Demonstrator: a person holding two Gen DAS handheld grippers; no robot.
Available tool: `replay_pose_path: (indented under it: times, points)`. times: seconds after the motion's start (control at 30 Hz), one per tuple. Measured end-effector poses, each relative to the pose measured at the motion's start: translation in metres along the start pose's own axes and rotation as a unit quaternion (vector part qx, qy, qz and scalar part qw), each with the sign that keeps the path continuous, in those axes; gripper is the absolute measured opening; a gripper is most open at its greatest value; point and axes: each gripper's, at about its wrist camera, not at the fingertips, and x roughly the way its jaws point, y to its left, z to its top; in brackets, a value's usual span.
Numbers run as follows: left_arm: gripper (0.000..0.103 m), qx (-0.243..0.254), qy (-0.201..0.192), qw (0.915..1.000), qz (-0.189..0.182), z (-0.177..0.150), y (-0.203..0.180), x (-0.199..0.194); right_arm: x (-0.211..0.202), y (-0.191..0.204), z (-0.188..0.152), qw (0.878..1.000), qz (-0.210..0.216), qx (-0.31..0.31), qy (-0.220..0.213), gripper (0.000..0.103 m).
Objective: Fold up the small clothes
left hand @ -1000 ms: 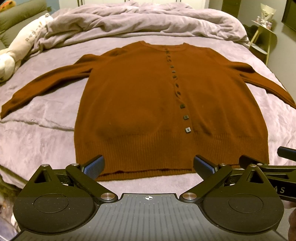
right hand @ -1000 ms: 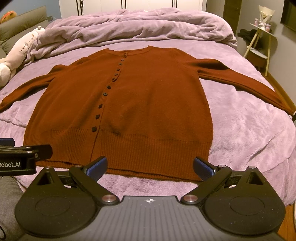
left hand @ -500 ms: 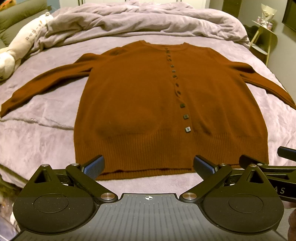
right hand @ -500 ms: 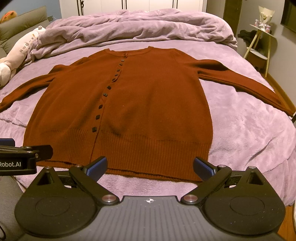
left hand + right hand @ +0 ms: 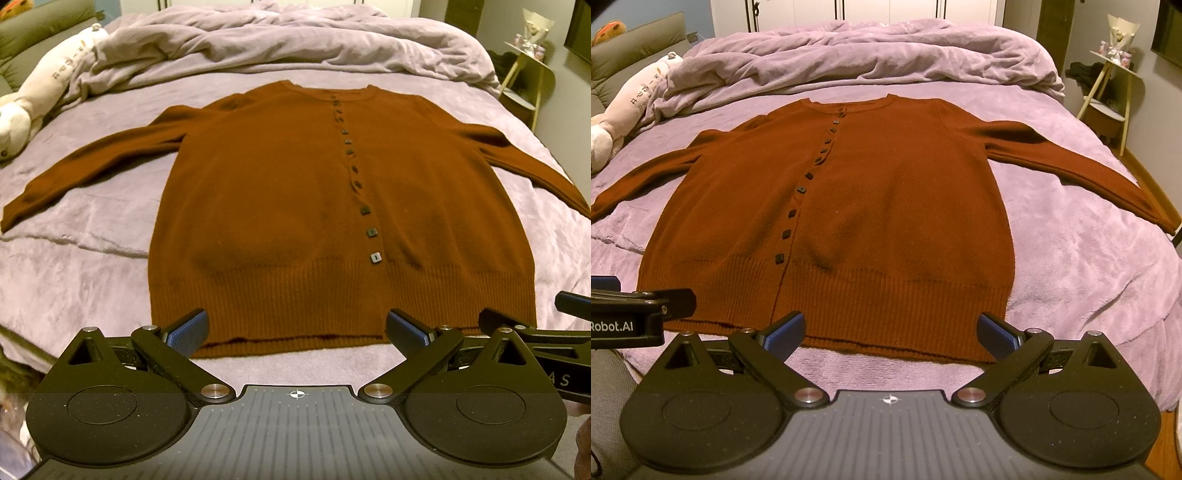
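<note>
A rust-brown buttoned cardigan (image 5: 280,192) lies flat and face up on the purple bed (image 5: 74,258), sleeves spread out to both sides. It also shows in the right wrist view (image 5: 894,206). My left gripper (image 5: 297,330) is open and empty, held just short of the ribbed hem, toward its left half. My right gripper (image 5: 890,332) is open and empty, just short of the hem's right half. Each gripper shows at the edge of the other's view.
A crumpled purple duvet (image 5: 849,55) lies across the head of the bed. A white plush toy (image 5: 40,96) lies at the far left. A small side table (image 5: 1108,96) stands to the right of the bed. The bed's near edge is right below the hem.
</note>
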Motion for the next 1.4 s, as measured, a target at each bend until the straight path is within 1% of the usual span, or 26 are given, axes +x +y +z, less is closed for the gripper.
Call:
replay_pose_path:
  times: [1.4]
  points:
    - [0.103, -0.019, 0.008, 0.9998, 0.004, -0.0011, 0.0035, 0.0022, 0.0013, -0.0002, -0.0019, 1.0, -0.002, 0.002, -0.001, 0.099]
